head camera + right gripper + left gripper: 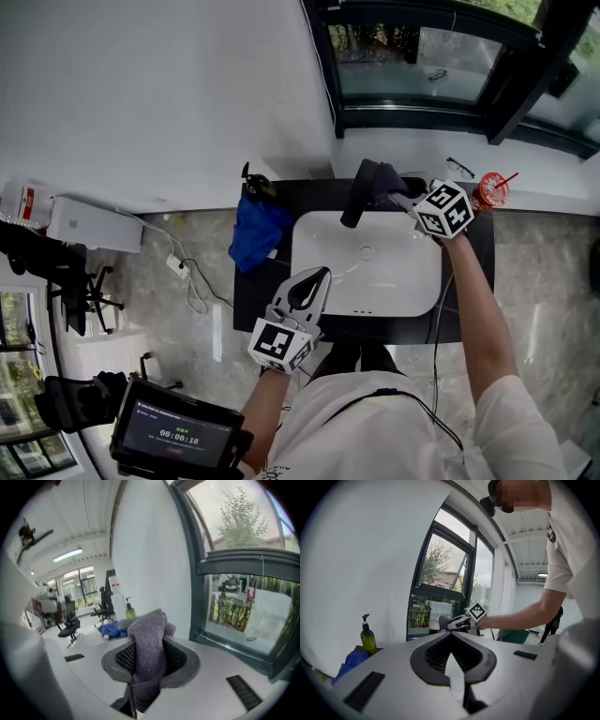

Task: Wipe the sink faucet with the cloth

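Note:
A black faucet (352, 212) stands at the back rim of the white sink (412, 291). My right gripper (400, 198) is shut on a grey cloth (379, 178), which lies over the top of the faucet. In the right gripper view the cloth (146, 625) bulges out between the jaws of the right gripper (152, 649) and hides the faucet. My left gripper (306, 290) hovers over the sink's front left rim, shut and holding nothing. The left gripper view looks across its closed tips (451, 634) to the right gripper (459, 622) and the cloth (443, 621).
A crumpled blue cloth (257, 231) and a soap bottle (251, 178) sit on the black counter (251, 300) left of the sink. A red cup with a straw (490, 190) stands at the right. Glasses (459, 167) lie on the window sill behind.

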Action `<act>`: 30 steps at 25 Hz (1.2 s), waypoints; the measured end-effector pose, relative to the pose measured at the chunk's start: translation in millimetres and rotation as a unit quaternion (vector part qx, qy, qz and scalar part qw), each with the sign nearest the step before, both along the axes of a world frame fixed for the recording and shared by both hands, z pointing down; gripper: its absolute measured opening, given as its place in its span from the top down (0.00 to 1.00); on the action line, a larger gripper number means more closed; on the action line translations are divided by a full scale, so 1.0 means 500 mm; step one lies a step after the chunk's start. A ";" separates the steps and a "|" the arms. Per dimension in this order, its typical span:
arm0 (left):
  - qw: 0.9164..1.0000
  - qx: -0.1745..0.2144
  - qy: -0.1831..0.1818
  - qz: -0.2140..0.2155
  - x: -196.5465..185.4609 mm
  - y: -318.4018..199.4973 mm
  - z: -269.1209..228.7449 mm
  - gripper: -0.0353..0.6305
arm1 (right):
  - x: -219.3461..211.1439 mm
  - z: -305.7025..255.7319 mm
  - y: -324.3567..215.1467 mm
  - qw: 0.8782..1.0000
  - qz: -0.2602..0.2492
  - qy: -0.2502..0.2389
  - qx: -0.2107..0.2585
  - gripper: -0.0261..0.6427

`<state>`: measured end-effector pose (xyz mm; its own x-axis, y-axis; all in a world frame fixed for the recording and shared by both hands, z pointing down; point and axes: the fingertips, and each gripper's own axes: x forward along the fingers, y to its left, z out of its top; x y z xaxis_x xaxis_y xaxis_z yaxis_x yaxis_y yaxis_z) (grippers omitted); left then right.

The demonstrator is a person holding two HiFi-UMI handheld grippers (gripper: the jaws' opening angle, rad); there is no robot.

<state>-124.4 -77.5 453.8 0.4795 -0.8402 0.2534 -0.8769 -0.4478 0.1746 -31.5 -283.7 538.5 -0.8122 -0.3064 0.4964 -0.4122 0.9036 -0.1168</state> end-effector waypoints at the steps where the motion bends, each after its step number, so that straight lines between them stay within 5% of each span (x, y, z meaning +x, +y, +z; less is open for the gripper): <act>1: 1.000 0.000 0.000 0.001 0.002 -0.002 0.000 0.95 | -0.001 -0.027 0.004 0.999 0.001 -0.039 -0.008 0.81; 4: 1.000 0.000 0.002 0.002 0.005 -0.001 -0.002 0.95 | 0.020 -0.068 0.009 0.986 0.034 -0.156 -0.058 0.81; 6: 1.000 0.000 0.003 0.001 0.005 -0.001 -0.004 0.95 | 0.048 -0.041 0.013 0.979 0.063 -0.176 -0.081 0.81; 15: 1.000 -0.010 0.001 -0.016 -0.017 0.019 0.008 0.95 | 0.006 0.222 0.112 0.995 0.011 0.049 -0.092 0.81; 21: 1.000 -0.015 -0.001 -0.027 -0.034 0.033 0.016 0.95 | -0.068 0.194 0.061 0.996 0.023 0.010 -0.081 0.81; 26: 1.000 -0.015 0.001 -0.024 -0.031 0.038 0.018 0.95 | -0.081 0.172 0.139 0.995 -0.059 -0.025 -0.072 0.81; 30: 1.000 -0.008 0.003 -0.023 -0.029 0.031 0.009 0.95 | -0.096 0.165 0.233 0.982 -0.153 -0.031 -0.110 0.81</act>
